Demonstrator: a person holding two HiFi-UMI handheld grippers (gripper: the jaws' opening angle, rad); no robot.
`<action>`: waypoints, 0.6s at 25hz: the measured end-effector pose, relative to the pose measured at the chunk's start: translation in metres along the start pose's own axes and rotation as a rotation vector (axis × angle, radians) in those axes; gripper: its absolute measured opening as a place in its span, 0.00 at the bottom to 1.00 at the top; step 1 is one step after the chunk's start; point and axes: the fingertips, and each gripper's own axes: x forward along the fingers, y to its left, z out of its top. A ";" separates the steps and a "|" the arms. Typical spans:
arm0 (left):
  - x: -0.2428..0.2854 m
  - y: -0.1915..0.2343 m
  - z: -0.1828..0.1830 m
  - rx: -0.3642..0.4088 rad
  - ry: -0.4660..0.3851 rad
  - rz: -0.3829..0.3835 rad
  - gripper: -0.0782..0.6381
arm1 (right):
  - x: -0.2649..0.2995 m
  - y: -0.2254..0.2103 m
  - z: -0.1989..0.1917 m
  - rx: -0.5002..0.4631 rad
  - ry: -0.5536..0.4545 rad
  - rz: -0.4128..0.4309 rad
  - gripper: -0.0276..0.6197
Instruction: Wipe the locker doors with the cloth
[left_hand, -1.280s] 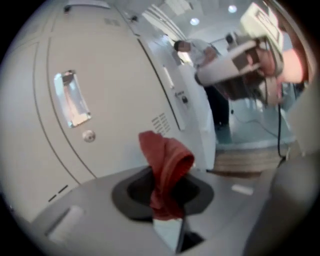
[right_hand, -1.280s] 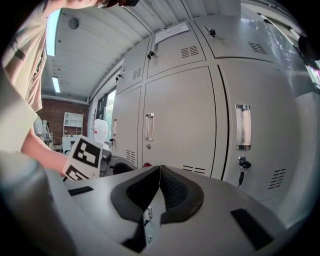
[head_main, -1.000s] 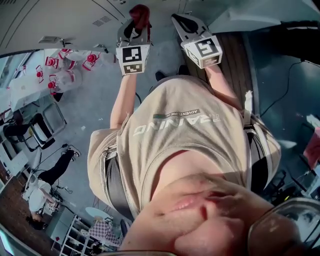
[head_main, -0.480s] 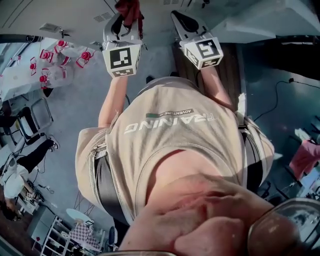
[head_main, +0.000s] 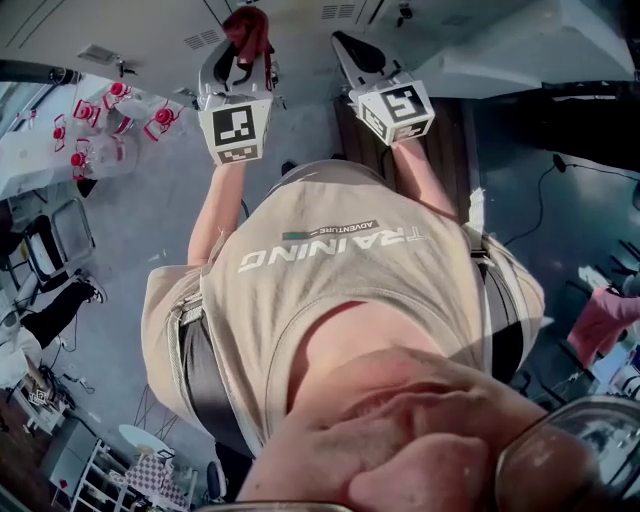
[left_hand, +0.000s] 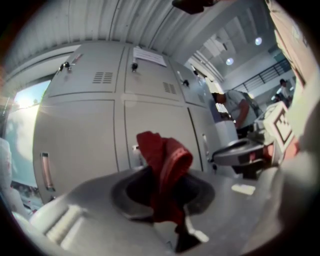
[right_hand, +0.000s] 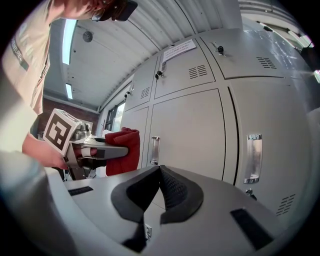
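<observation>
**Red cloth raised to grey lockers, wipe about to start**

A person in a beige T-shirt stands facing a bank of pale grey metal locker doors (left_hand: 80, 145), with a gripper in each hand held out in front.

On the left, the left gripper (left_hand: 165, 200) has its jaws clamped on a crumpled red cloth (left_hand: 165, 162). The cloth is pinched near its lower end. Most of the fabric bunches up and forward past the jaw tips, probably so that soft cloth meets the door rather than hard plastic. It is aimed at a lower door panel, with an upright silver pull handle (left_hand: 45, 170) off to the left. From the head view the left gripper (head_main: 243, 60) and its cloth (head_main: 247, 30) reach furthest toward the lockers. The cloth is close to the door, but I cannot tell whether it touches.

On the right, the right gripper (right_hand: 159, 172) has its dark padded jaws pressed together with nothing between them. It hangs level beside the other, its black-and-white marker cube (head_main: 395, 105) facing upward. It looks idle, simply kept out of the wiping path. Its camera sees the cloth (right_hand: 122, 150) to its left and more doors (right_hand: 190, 135) ahead.

My judgement: wiping is at its beginning, and the next move is to press the cloth flat and sweep it across the panel.
</observation>
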 end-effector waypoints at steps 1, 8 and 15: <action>-0.001 -0.001 -0.001 -0.002 0.002 0.000 0.22 | 0.000 0.001 0.000 -0.003 0.001 0.007 0.06; -0.003 -0.003 -0.010 -0.016 0.020 -0.004 0.22 | 0.002 0.003 0.000 -0.020 0.016 0.025 0.06; -0.003 -0.008 -0.030 -0.047 0.054 -0.014 0.22 | 0.002 0.002 -0.010 -0.022 0.048 0.037 0.06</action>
